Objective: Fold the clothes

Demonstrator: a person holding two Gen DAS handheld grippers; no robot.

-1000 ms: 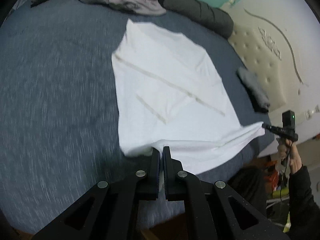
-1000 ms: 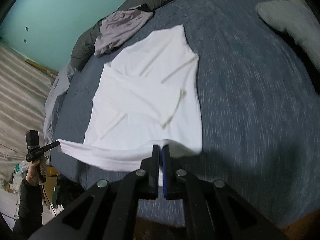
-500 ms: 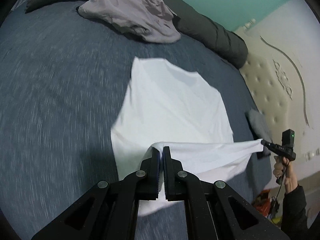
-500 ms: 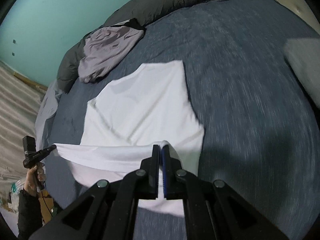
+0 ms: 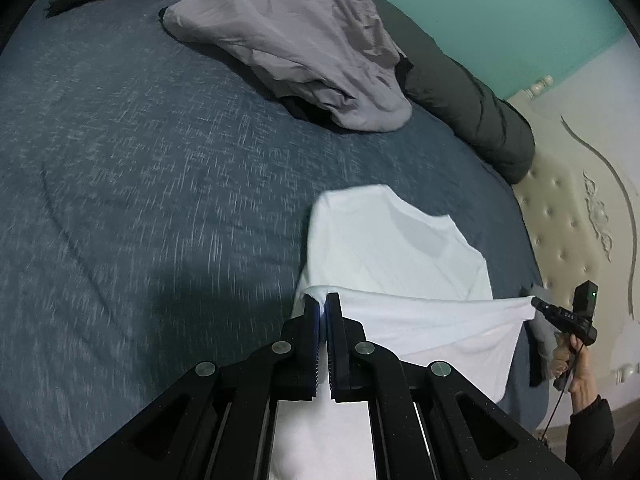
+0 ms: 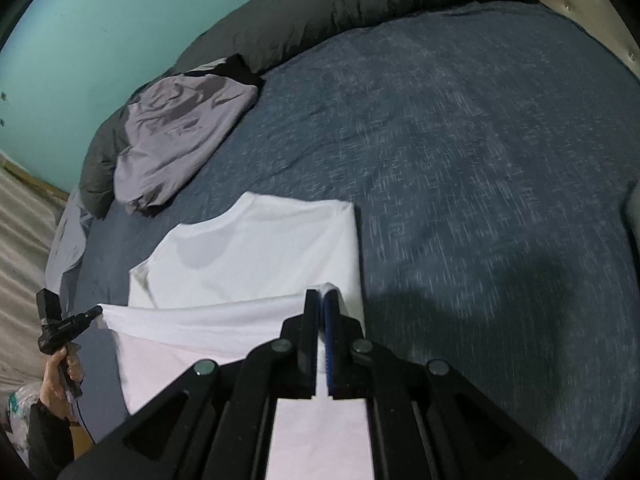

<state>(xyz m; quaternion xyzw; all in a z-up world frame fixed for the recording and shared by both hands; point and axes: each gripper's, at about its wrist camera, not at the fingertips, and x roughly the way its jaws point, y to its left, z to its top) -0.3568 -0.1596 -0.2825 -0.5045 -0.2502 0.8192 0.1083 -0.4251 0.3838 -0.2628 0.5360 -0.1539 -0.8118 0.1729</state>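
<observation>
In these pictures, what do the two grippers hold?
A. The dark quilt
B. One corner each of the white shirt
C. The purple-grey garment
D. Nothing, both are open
B: the left gripper and the right gripper each have shut jaws pinching a corner of the white shirt, its edge stretched between them.

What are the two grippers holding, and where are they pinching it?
Both hold the white shirt. The left gripper pinches one end of its lifted edge, and the right gripper pinches the other end, stretching that edge between them.
</observation>
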